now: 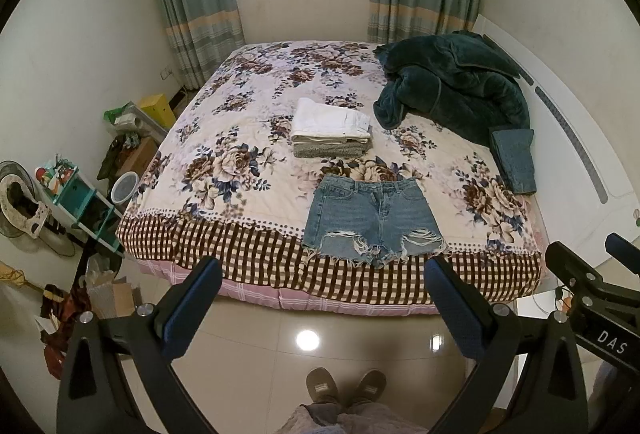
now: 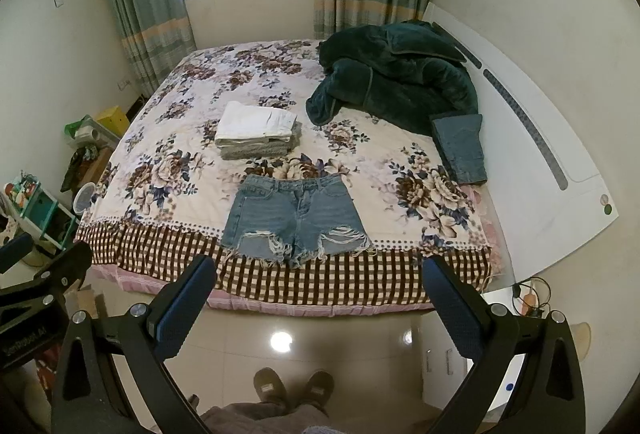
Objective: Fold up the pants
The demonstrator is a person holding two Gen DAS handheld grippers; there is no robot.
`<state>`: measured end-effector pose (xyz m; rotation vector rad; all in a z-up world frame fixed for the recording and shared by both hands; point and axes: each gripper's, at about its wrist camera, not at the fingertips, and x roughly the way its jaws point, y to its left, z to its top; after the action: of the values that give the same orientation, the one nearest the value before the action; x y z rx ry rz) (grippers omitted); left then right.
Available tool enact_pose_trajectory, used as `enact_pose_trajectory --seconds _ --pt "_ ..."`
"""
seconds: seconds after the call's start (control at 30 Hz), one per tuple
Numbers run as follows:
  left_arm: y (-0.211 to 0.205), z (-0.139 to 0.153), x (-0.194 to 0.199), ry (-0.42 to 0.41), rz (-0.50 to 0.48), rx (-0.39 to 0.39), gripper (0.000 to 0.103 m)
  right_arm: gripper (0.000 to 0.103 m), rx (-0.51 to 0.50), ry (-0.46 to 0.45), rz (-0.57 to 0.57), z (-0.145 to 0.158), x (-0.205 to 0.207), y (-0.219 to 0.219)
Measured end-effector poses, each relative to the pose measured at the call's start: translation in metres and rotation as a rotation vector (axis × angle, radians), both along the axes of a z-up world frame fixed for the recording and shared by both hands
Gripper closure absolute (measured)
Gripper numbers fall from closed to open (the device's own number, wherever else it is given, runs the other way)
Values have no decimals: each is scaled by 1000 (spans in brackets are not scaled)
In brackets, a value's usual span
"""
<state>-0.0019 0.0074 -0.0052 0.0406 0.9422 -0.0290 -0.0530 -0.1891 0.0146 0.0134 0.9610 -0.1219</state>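
A pair of ripped blue denim shorts (image 1: 370, 218) lies flat near the front edge of the floral bed (image 1: 224, 170), waistband to the far side. It also shows in the right wrist view (image 2: 294, 218). My left gripper (image 1: 324, 270) is open and empty, held above the floor in front of the bed, short of the shorts' hem. My right gripper (image 2: 320, 268) is open and empty at the same distance. The right gripper's body shows at the right edge of the left wrist view (image 1: 588, 286).
A stack of folded clothes (image 1: 330, 130) lies mid-bed behind the shorts. A dark green blanket (image 1: 452, 82) and folded jeans (image 1: 516, 158) lie at the right by the white headboard (image 1: 580, 138). Cluttered shelves (image 1: 80, 202) stand left of the bed. My slippered feet (image 1: 346, 386) stand on tiled floor.
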Motion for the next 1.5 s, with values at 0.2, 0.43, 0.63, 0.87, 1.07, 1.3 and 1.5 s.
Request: enact_pose_trajectory --seconds 0.2,0.43,0.63,0.87,1.07,1.3,1.5 --pt "0 0 0 -1 3 0 0 0 -4 3 5 -1 1 1" --pt "5 -1 2 -4 -2 2 0 0 -7 0 7 2 3 3" --pt "9 2 3 -4 1 -1 0 0 -7 0 7 5 4 4" --pt "12 6 9 -9 -1 0 0 0 -6 -4 6 10 6 6" --pt "8 19 18 -9 -2 1 0 0 -7 -7 6 12 7 5" --pt "7 24 25 -13 -2 2 0 0 -6 -12 7 22 10 3" --pt "8 24 24 -15 -3 2 0 0 -7 -13 7 25 9 2"
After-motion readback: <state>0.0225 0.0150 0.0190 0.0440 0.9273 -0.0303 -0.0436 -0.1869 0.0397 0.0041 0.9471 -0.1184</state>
